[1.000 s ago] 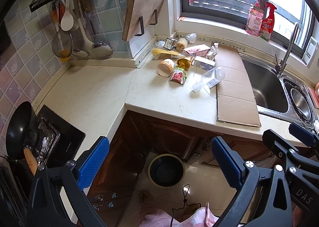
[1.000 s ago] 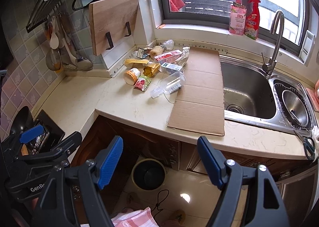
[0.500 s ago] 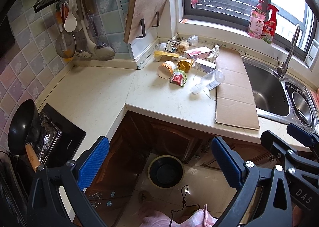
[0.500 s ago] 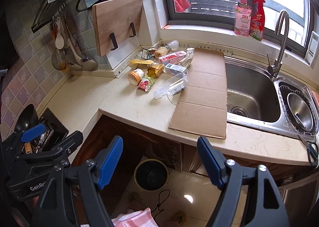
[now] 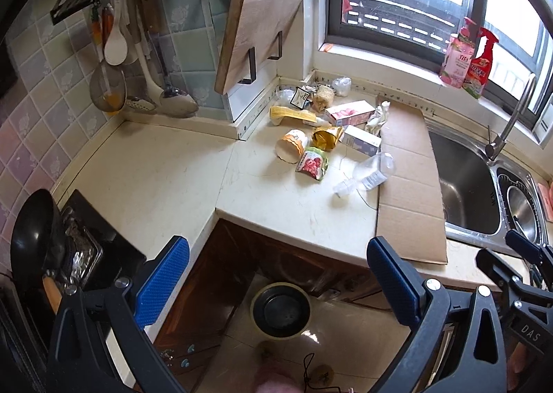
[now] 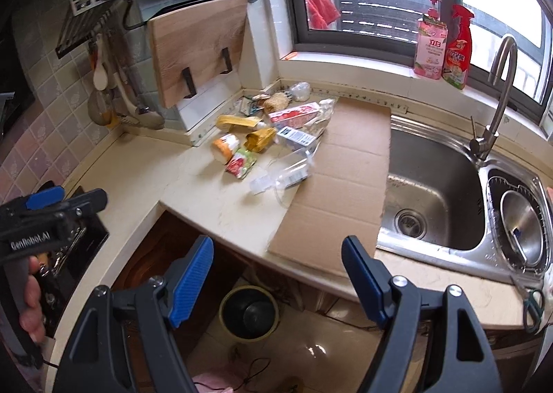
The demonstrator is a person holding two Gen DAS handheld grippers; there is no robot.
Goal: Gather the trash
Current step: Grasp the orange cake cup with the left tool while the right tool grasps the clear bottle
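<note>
From the left wrist, the left gripper (image 5: pixel 276 279) hangs spread wide and empty above the bin (image 5: pixel 280 310) on the floor. The clear bottle (image 5: pixel 368 175) lies on the bench (image 5: pixel 166 172), its neck toward the near-left.

From the right wrist, the right gripper (image 6: pixel 278 279) gapes wide too, touching nothing. The bottle (image 6: pixel 287 172) lies beside the cardboard (image 6: pixel 342 179).

Both tools are black plastic frames with two long fingers faced in ribbed blue pads. On the left gripper (image 5: pixel 278 268) a silver screw head sits at the base of each finger, and the right gripper (image 6: pixel 278 270) is built the same. White lettering reads "GenRobot.AI" on the left one's side and "DAS" on the right one's. A hand (image 6: pixel 33 303) wraps the left grey handle.
</note>
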